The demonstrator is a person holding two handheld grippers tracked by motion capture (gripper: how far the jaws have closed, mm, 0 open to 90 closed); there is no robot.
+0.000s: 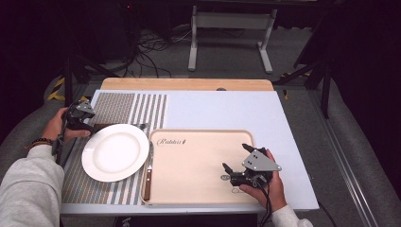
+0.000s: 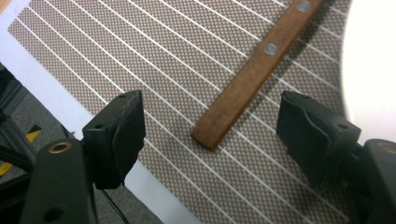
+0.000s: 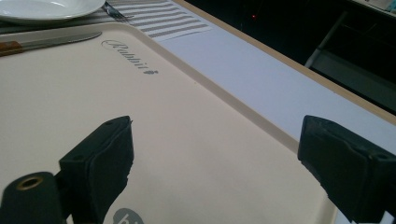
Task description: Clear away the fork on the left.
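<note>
Left gripper (image 2: 210,126) gapes — wooden handle (image 2: 254,70) end between its jaws.

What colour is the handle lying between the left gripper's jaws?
Brown wood with metal rivets: the handle, clearest in the left gripper view.

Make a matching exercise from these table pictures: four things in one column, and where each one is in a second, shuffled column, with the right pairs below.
Things:
1. white plate
2. knife
3. right gripper
4. wooden handle

Places:
A. over the beige tray, jaws open
B. between the open jaws of the left gripper, on the mat
C. on the striped placemat, left of the tray
D. along the tray's left edge, blade pointing away from the person

Pairs: 1-C, 2-D, 3-A, 4-B
</note>
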